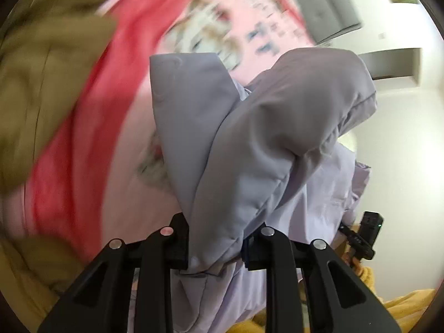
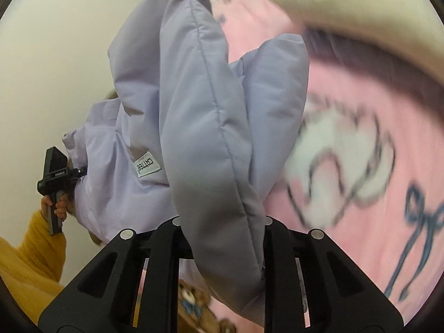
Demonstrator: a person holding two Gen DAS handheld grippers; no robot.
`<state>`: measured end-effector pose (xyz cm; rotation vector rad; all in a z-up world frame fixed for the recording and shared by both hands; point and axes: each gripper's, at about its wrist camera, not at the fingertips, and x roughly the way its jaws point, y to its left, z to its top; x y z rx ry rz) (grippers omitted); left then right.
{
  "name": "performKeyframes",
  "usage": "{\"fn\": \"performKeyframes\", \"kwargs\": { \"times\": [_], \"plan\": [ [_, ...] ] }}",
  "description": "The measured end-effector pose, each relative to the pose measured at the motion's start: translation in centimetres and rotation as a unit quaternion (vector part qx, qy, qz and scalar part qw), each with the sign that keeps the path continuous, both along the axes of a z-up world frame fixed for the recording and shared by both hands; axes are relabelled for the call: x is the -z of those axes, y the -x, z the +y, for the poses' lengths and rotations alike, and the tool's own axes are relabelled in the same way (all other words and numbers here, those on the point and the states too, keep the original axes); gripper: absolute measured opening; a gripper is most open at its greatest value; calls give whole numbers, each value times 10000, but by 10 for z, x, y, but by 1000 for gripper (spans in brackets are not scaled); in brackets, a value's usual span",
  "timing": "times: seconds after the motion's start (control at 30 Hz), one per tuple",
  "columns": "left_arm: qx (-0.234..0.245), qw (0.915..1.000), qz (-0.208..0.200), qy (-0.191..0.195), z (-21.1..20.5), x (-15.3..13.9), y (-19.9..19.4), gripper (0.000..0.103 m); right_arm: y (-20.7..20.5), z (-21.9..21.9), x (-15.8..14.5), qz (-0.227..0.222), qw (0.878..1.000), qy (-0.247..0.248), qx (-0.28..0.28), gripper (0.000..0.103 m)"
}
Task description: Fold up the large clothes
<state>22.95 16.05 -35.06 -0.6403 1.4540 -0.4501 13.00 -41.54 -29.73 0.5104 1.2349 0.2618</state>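
Both the left gripper [image 1: 216, 247] and right gripper [image 2: 222, 238] clamp the lilac jacket [image 1: 249, 138], lifting it above the pink blanket [image 2: 360, 111] so it hangs straight for folding.

L gripper [image 1: 216, 245] & R gripper [image 2: 222, 247] both clamped on cloth, raised.

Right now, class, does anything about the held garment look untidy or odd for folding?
Yes: the lilac padded jacket hangs bunched between the left gripper and right gripper, not spread flat, lining and label exposed.
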Motion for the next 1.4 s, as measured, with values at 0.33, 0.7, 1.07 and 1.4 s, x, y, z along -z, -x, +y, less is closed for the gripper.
{"fn": "performKeyframes", "kwargs": {
  "times": [0.33,0.7,1.07,1.4],
  "plan": [
    [214,9782,-387,-2028,-15,26,-10,95,39,-9,35,359,9919,1075,572,82],
    [802,9803,-961,-1529,-23,19,-58,98,-100,-16,6,-712,9897,1136,-498,93],
    [90,9839,-1317,-1207,-22,-8,-29,30,-41,-24,-41,-1176,9915,443,331,14],
    [112,9743,-1462,-1711,-30,10,-48,37,-76,-27,52,-640,9901,1150,494,20]
  ]
}}
